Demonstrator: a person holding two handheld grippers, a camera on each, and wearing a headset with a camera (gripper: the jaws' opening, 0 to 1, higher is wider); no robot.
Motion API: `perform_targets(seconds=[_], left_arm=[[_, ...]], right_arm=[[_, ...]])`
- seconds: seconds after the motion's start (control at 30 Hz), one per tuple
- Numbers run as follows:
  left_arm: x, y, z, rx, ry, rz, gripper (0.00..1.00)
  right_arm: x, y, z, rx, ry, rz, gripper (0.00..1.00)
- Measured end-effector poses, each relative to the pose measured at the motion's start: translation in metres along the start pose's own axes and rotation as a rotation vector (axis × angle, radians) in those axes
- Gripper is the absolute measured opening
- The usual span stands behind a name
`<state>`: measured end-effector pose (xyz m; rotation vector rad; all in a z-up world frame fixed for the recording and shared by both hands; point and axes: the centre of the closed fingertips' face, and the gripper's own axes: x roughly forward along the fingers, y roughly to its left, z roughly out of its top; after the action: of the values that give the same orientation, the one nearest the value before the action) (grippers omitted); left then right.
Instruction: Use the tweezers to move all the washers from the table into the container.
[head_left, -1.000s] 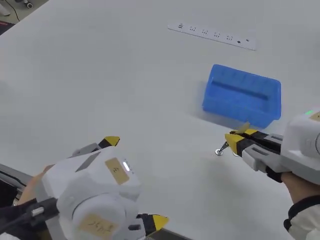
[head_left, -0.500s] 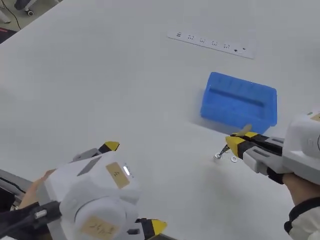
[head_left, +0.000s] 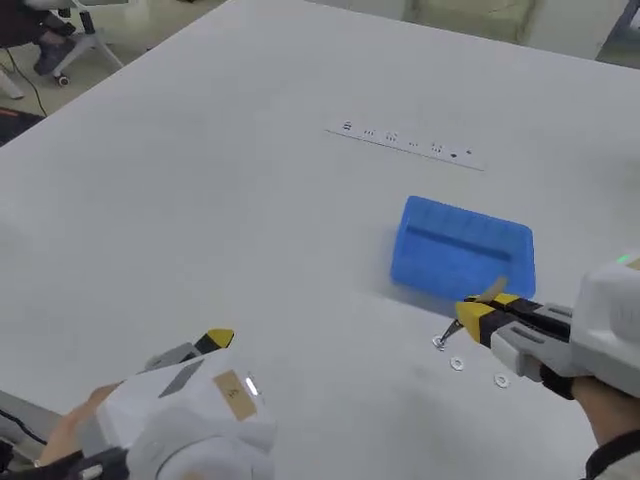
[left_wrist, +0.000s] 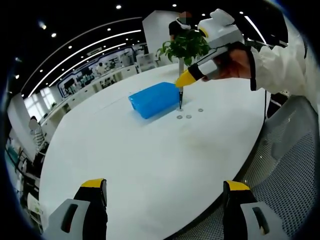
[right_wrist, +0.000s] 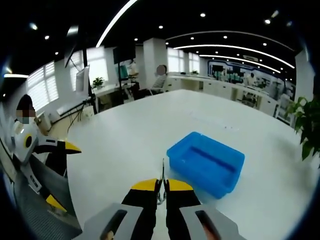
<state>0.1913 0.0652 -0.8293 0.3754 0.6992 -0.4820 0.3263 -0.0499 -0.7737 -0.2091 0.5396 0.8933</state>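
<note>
On my feed, a blue plastic container (head_left: 463, 255) — rectangular, open-topped, shallow — sits upright on the white table (head_left: 250, 220). Three small metal washers (head_left: 457, 364) lie flat on the tabletop just in front of it, in a loose row, apart from one another. The thin dark tweezers (head_left: 450, 333), clamped between the jaws of the right gripper (head_left: 472, 313), slant down — tips at the washer nearest the container; I can't tell whether they touch it.
</note>
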Motion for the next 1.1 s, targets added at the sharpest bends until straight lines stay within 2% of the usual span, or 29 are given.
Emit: perform_targets(seconds=[0.33,0.57,0.8,1.0,1.1], left_arm=[[0.0,0.002,0.0,0.002,-0.002,0.01,0.99],[-0.001,0.005,0.001,-0.01,-0.013,0.025,0.99],[-0.001,0.006,0.0,-0.002,-0.006,0.032,0.99],[0.0,0.006,-0.003,0.011,0.014,0.037,0.99],[0.0,0.006,-0.002,0.009,0.007,0.036,0.99]], right_arm=[[-0.005,-0.002,0.015,-0.032,-0.026,-0.021,0.01],[-0.002,-0.005,0.018,-0.044,-0.025,-0.03,0.01],[0.004,-0.01,0.026,-0.009,-0.039,-0.032,0.01],[0.01,-0.017,0.041,0.006,-0.064,-0.036,0.01],[0.014,-0.022,0.048,0.009,-0.078,-0.043,0.01]])
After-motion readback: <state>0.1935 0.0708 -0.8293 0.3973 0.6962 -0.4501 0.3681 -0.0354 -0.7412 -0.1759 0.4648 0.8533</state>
